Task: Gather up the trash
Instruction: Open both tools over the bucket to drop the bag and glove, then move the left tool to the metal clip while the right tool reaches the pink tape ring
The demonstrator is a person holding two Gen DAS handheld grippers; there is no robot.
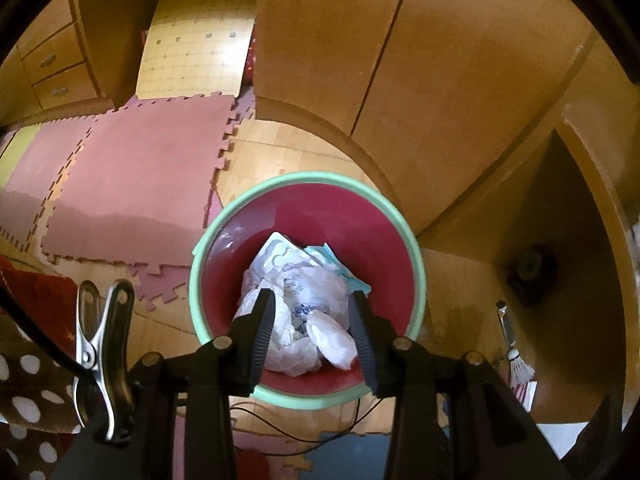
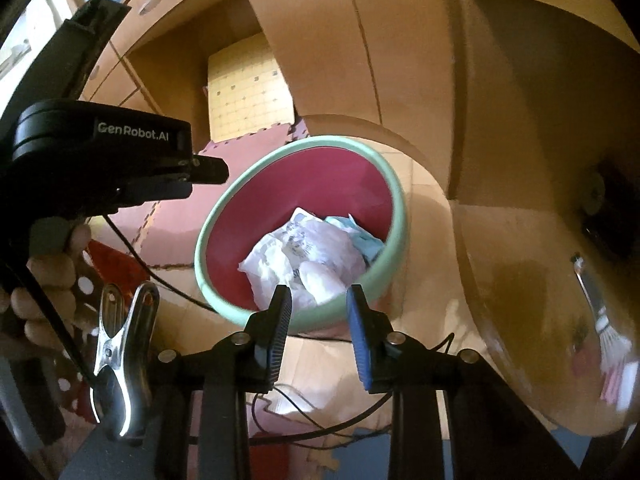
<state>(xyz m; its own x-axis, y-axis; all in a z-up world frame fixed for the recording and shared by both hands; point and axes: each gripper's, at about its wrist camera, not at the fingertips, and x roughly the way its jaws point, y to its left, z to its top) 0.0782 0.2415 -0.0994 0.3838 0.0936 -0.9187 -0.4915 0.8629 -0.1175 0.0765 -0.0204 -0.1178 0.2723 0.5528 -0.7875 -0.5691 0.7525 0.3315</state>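
A round bin with a mint-green rim and a dark red inside stands on the wooden floor. It holds crumpled white wrappers and a pale blue scrap. My left gripper hangs open and empty right above the bin's mouth. In the right wrist view the same bin shows with the white wrappers inside. My right gripper is open and empty, just over the bin's near rim. The left gripper's black body sits at the left, held by a hand.
Pink foam puzzle mats cover the floor to the left. Wooden cabinets stand behind and to the right of the bin. A badminton shuttlecock lies at the right. Thin black cables run on the floor below the bin.
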